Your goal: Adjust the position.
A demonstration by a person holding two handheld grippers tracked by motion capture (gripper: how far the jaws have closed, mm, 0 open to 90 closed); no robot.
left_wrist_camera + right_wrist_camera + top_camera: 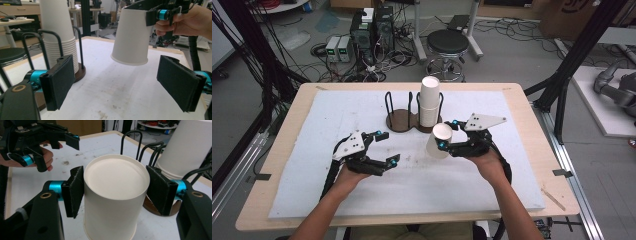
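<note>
While my right gripper (450, 135) clamps the upturned paper cup (440, 140) above the mat, beside the stacked cups (429, 102), I risk crushing its thin wall. Should the pads slip, it drops; my left gripper (387, 148) gapes empty nearby.

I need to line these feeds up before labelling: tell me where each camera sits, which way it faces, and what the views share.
High view: above the person's side, facing forward and down on the table; both forearms enter from below.
Left gripper view: rides the open left gripper, facing the held cup and the cup stack; its own pads frame it.
Right gripper view: rides the right gripper, looking onto the cup's base; left hand beyond.
Shared: the held cup, stack and wire holder.
</note>
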